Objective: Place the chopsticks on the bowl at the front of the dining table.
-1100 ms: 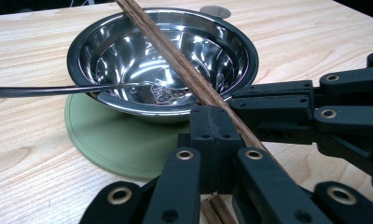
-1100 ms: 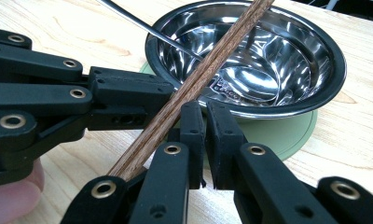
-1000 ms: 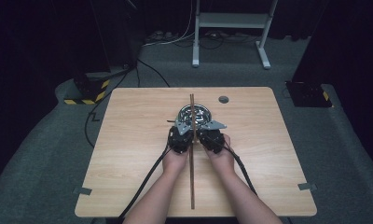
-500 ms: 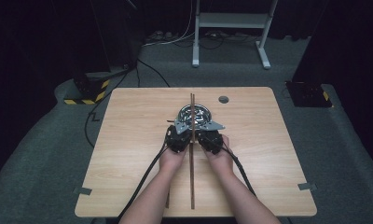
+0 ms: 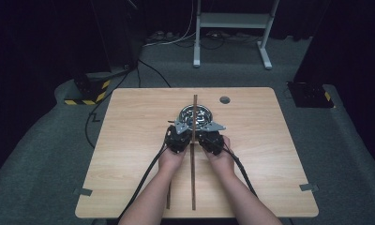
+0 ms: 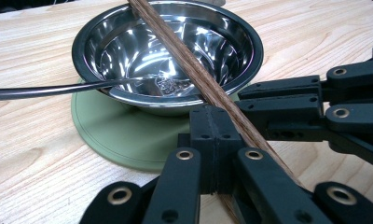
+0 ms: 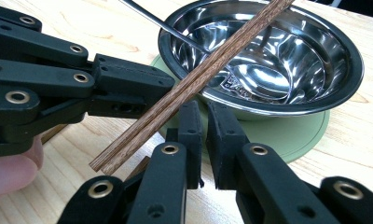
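Left gripper (image 5: 182,127): jaws closed flat together, nothing pinched between them; tips set just short of the bowl's near rim. Right gripper (image 5: 209,127): jaws nearly closed, a thin slit between the pads, nothing held; tips likewise near the bowl's rim, close beside the left gripper across the centre line.

Long wooden stick (image 5: 194,154): lying down the middle of the table between the two grippers, far end resting across the bowl's rim, near end close to the table's front edge. Shorter wooden stick (image 7: 189,86): angled up over the bowl's rim, lower end hanging free just above the right jaws.

Steel bowl (image 6: 128,42): shiny, seated on a round green mat (image 6: 110,135) jutting out beyond the bowl on all sides. Metal utensil (image 6: 44,88): thin handle leaning out over the rim, head down in the bowl.

Table (image 5: 129,140): pale wood, broad bare stretches left and right of the hands, rounded corners, small dark round spot (image 5: 224,100) near the far edge. Bare board between bowl and far edge.
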`<state>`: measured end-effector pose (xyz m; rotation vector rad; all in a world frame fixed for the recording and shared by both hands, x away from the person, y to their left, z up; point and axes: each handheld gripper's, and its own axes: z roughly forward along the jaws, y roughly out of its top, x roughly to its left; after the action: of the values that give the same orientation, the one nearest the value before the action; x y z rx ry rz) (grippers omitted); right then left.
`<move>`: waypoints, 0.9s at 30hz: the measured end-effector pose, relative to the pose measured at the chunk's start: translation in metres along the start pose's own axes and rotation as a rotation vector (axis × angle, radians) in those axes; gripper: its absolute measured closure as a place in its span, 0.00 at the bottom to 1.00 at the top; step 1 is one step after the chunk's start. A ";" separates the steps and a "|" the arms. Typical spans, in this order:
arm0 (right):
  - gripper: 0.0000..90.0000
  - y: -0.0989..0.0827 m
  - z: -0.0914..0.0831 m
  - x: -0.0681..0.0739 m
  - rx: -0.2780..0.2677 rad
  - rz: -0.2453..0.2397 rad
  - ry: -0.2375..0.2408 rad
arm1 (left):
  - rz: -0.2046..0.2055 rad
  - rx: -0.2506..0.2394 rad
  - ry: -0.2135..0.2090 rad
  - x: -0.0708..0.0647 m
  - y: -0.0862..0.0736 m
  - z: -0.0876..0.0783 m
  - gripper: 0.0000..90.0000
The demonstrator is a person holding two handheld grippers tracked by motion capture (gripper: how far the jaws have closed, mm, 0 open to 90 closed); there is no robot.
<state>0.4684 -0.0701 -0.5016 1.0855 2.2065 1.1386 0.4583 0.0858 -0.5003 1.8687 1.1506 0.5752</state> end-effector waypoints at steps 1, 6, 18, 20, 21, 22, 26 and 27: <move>0.93 0.000 0.000 0.000 -0.001 0.000 0.001 | 0.000 -0.003 0.001 0.000 0.000 0.000 0.99; 0.93 0.000 -0.001 -0.001 -0.003 -0.001 -0.003 | 0.004 0.000 0.002 0.001 0.000 -0.001 0.99; 0.92 0.000 -0.002 -0.003 0.000 0.001 0.000 | -0.001 -0.006 0.000 0.000 -0.001 0.000 0.99; 0.92 0.000 -0.002 -0.003 0.000 0.001 -0.001 | -0.002 -0.006 0.003 0.000 -0.001 0.000 0.99; 0.92 -0.001 -0.002 -0.003 0.000 0.001 -0.001 | 0.002 -0.002 0.004 0.000 0.000 -0.001 0.99; 0.92 -0.001 -0.002 -0.003 0.002 0.007 -0.002 | 0.003 0.001 0.007 0.001 0.000 -0.002 0.99; 0.90 -0.002 -0.006 -0.005 -0.003 -0.007 -0.006 | -0.008 -0.010 0.011 0.004 -0.003 -0.008 0.97; 0.89 -0.002 -0.008 -0.006 -0.005 -0.013 -0.008 | -0.002 -0.010 0.013 0.006 -0.004 -0.011 0.95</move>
<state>0.4654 -0.0791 -0.4990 1.0708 2.2002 1.1315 0.4514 0.0965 -0.4981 1.8575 1.1553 0.5922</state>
